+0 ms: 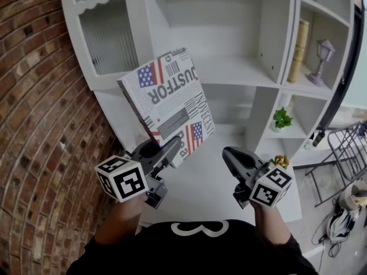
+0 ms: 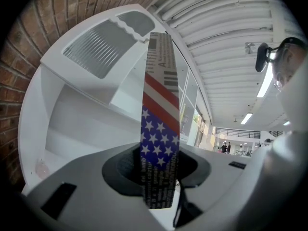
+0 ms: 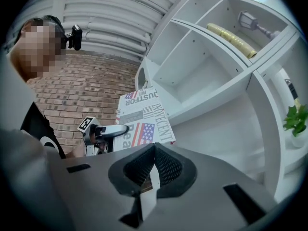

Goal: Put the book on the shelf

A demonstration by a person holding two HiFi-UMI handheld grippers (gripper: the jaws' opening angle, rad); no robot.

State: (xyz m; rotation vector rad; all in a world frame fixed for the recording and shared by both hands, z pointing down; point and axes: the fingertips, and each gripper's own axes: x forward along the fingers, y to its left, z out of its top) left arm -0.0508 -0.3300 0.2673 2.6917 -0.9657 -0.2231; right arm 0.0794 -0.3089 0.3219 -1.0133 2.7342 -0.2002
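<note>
The book [image 1: 169, 99] has a newspaper-print cover with American flags. It is held up, tilted, in front of the white shelf unit [image 1: 229, 67], level with the wide open compartment. My left gripper [image 1: 172, 148] is shut on the book's lower corner. In the left gripper view the book [image 2: 161, 129] stands edge-on between the jaws of that gripper [image 2: 159, 177]. My right gripper [image 1: 229, 153] hangs to the right of the book and apart from it, its jaws shut with nothing between them. The right gripper view shows the book [image 3: 144, 114] and the left gripper [image 3: 113, 131] beyond my right gripper [image 3: 153, 150].
A brick wall [image 1: 34, 125] runs along the left. The shelf unit has a ribbed-glass cabinet door [image 1: 109, 33] at upper left. On its right shelves stand a yellow book [image 1: 298, 50], a small lantern [image 1: 322, 59] and a potted plant [image 1: 281, 119]. A metal rack [image 1: 347, 150] stands at far right.
</note>
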